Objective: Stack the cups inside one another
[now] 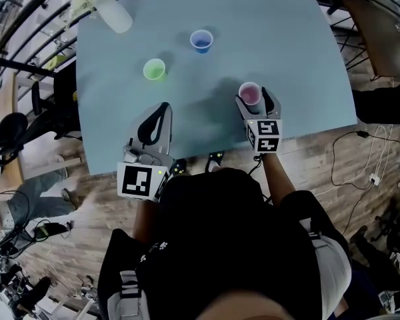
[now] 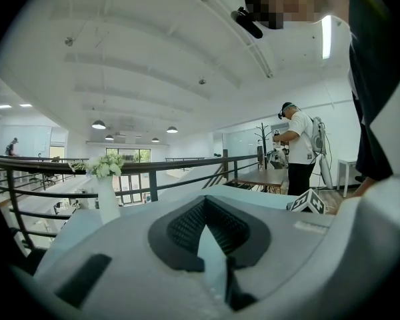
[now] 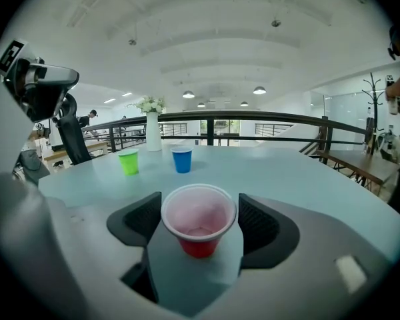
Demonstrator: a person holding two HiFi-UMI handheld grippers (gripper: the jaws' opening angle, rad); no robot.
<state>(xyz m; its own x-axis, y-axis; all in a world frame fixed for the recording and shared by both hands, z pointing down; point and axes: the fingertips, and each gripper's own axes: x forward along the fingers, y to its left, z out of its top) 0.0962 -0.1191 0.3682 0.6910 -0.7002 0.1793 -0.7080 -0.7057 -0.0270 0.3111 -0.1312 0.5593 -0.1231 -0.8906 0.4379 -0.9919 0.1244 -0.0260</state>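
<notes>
The red cup (image 1: 249, 93) stands upright on the pale blue tabletop (image 1: 280, 39) near its front edge, between the jaws of the right gripper (image 1: 253, 96). In the right gripper view those jaws stand apart, one dark ribbed pad on either side of the cup's white rim and very close to it, not squeezing it. The green cup (image 1: 154, 69) and the blue cup (image 1: 201, 40) stand farther back, apart from each other and from the red one, both upright with their mouths up. A white vase (image 1: 113, 12) with pale flowers stands at the far left corner. The left gripper (image 1: 161, 109) hangs over the near left part of the tabletop, level with the red cup and well apart from every cup. In its own view its jaws are closed tip to tip with nothing between them. The only print that shows is the black-and-white square markers on the left cube (image 1: 139, 181) and the right cube (image 1: 264, 135), patterns, not letters.
</notes>
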